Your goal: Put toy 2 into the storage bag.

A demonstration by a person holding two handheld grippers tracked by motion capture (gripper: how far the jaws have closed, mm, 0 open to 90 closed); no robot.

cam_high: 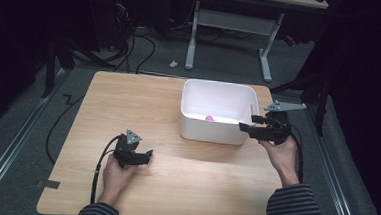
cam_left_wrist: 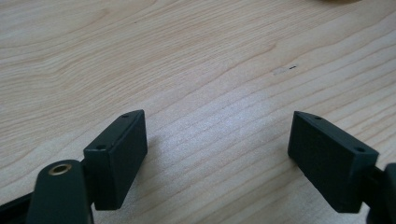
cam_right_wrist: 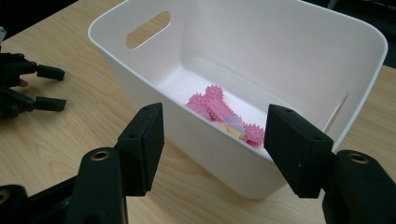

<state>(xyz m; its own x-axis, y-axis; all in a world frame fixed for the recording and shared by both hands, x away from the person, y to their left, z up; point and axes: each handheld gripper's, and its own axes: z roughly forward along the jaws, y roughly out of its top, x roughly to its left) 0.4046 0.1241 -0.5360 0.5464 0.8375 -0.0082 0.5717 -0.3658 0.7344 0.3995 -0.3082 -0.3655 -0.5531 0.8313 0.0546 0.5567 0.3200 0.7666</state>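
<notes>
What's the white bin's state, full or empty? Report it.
Nearly empty. The white bin stands upright on the table and holds just a pink spiky toy on its bottom; the rest of the floor is bare.

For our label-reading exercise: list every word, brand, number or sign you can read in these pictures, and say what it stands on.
None can be read. The white tub, the pink spiked toy inside it, the wooden table and both grippers, left and right, carry no legible print. A small dark mark on the table is too tiny to tell as writing.
</notes>
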